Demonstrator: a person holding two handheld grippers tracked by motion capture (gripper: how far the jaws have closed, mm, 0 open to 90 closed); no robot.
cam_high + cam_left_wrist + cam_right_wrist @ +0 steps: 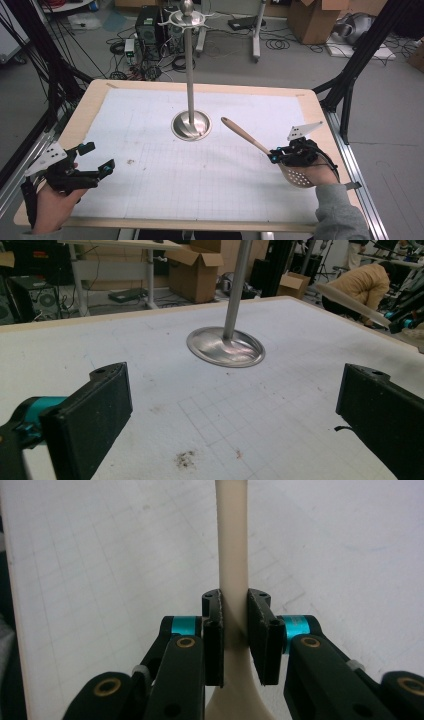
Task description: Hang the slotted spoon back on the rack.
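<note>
Lower right of the high view: the slotted spoon [280,157] is clamped by the right gripper [275,157], lifted. The left gripper [95,160] is held apart, empty. Next, probably hanging it on the stand [190,70], so the handle end needs lining up.

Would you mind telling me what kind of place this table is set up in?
Probably a lab or workshop: cardboard boxes, loose cables and computer equipment sit on the floor beyond the table.

Even, soft overhead light, faint shadows, glare on the steel base [226,346], near fingers [214,645] blurred.
</note>
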